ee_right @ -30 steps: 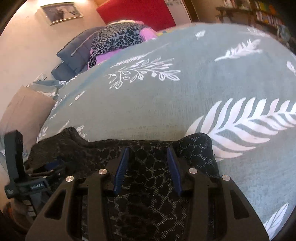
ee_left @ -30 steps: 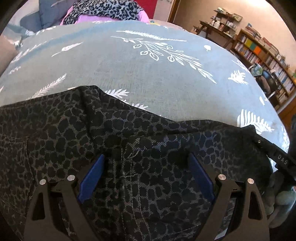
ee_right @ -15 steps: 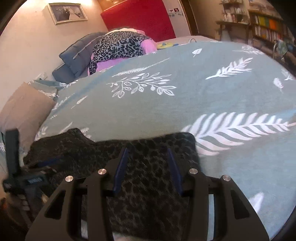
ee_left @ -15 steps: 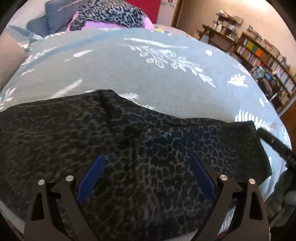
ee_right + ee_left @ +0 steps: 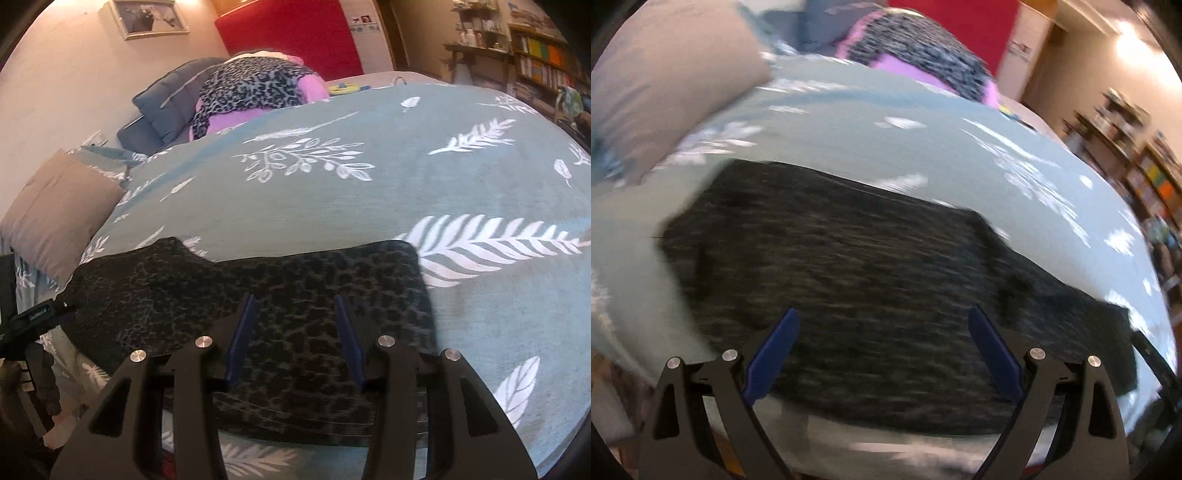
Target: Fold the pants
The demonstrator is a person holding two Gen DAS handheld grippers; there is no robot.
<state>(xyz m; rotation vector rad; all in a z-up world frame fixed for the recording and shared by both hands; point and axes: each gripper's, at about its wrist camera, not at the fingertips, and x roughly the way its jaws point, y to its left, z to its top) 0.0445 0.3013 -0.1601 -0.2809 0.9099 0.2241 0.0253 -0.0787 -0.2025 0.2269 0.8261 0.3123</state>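
Pants [image 5: 280, 295] in a dark leopard print are laid flat near the bedspread's [image 5: 369, 206] front edge. Both the left gripper [image 5: 882, 354] and right gripper [image 5: 295, 336] are held apart above them, apparently gripping nothing, though the left view is blurred.

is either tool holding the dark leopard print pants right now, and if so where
Nothing is held. The dark leopard-print pants lie flat on the teal leaf-print bedspread; the left tool and right tool hover open above them.

Pants [image 5: 258, 295] on bedspread [image 5: 369, 206]; pillow [image 5: 55, 218] at left.
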